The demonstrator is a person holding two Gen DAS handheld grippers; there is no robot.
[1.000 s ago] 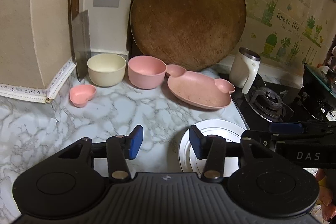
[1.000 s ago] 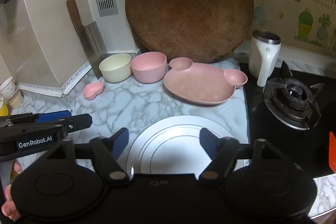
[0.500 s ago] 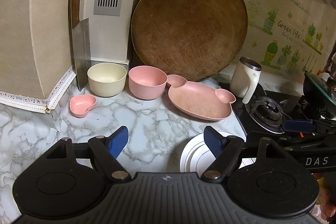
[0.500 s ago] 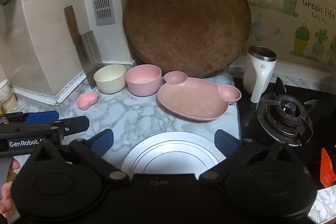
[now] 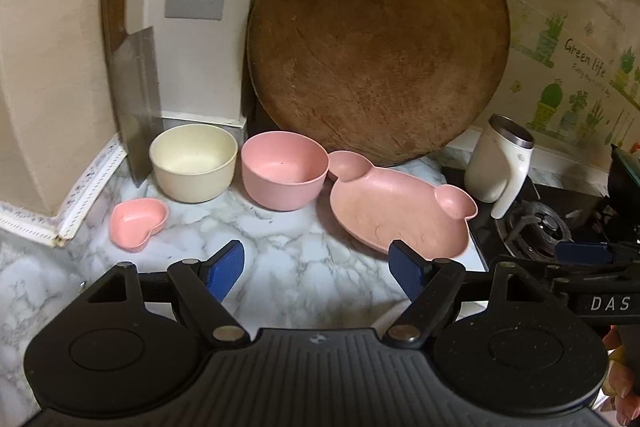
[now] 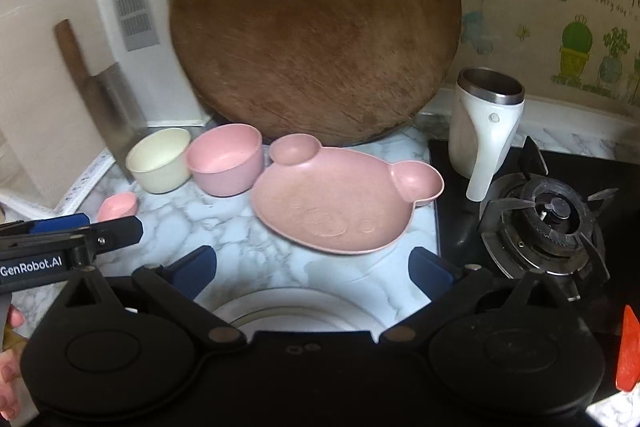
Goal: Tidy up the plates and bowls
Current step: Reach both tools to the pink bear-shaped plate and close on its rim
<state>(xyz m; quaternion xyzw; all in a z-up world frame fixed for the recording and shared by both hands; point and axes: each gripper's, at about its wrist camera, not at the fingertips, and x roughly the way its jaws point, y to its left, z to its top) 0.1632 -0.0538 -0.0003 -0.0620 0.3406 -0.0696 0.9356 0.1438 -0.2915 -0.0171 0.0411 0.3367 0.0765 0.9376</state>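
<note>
Just ahead of the right gripper (image 6: 312, 269), whose jaws stand spread and empty, lies the bear-shaped pink plate (image 6: 340, 203), long axis crosswise to the fingers. Also unclenched and empty, the left gripper (image 5: 318, 267) has that plate ahead-right, farther off.

A home kitchen: ahead of the grippers a marble-patterned counter (image 5: 280, 239) runs to a wall where a round wooden chopping board (image 5: 378, 39) and a cleaver (image 5: 134, 99) lean, with a gas burner (image 6: 548, 223) to the right below a cactus wall sticker (image 6: 576, 43).
</note>
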